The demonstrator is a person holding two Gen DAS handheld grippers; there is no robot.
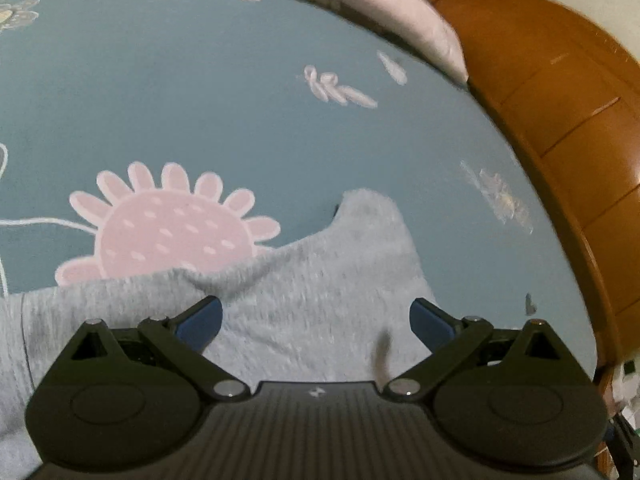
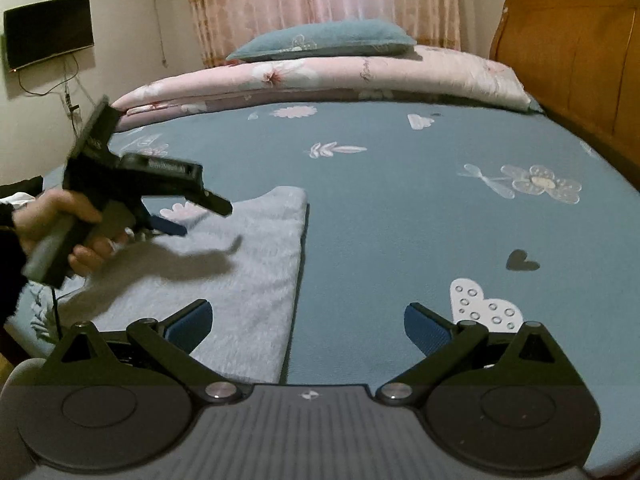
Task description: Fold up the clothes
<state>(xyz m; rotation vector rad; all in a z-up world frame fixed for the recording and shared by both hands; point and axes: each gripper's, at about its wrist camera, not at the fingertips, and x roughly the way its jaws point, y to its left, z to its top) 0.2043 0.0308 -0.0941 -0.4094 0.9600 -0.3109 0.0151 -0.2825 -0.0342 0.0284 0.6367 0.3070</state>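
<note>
- Grey top (image 2: 224, 280) lies flat on the bed (image 2: 400, 208), over on the left half of the blue sheet, well apart from the headboard (image 2: 580, 60).
- Left gripper (image 1: 316, 316) hangs over the top, jaws wide apart, nothing between them. A corner of the top pokes up at about 12 o'clock from it.
- Right gripper (image 2: 308, 324) has its jaws wide apart too; the top's right edge runs just inside its left finger (image 2: 192, 326), bare sheet under the rest.
- From the right wrist view, a hand (image 2: 60, 224) holds the left gripper at roughly 10 o'clock. It's blurry, so I can't say if it touches the cloth.
- Quilt (image 2: 320, 76) and pillow (image 2: 324, 38) are stacked at the far end, 12 o'clock.
</note>
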